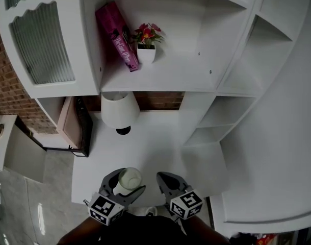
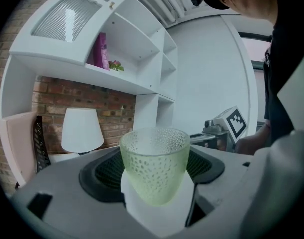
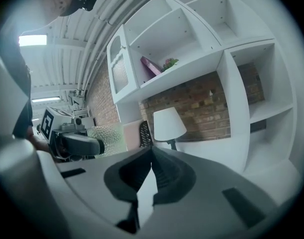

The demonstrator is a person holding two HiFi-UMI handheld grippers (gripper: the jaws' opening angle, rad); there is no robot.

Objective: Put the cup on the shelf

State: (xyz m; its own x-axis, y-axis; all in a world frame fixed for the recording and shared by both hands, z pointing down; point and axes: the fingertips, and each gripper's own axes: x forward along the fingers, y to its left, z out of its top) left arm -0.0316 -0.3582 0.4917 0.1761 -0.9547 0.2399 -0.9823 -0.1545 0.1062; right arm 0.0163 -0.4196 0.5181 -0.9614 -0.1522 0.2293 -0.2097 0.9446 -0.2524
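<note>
Upright, the green cup sits clamped in the left tongs.

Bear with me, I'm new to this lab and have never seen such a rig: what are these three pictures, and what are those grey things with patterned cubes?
No robot here: a person holds a gripper in each hand. The head view looks down from a camera on the person's head; each gripper view comes from a camera riding on that gripper, looking along its jaws. The left gripper has its jaws closed on a dimpled green cup. The right gripper is shut and empty. On the white table stands a lamp; the shelf above holds a pink book and a potted flower.
</note>
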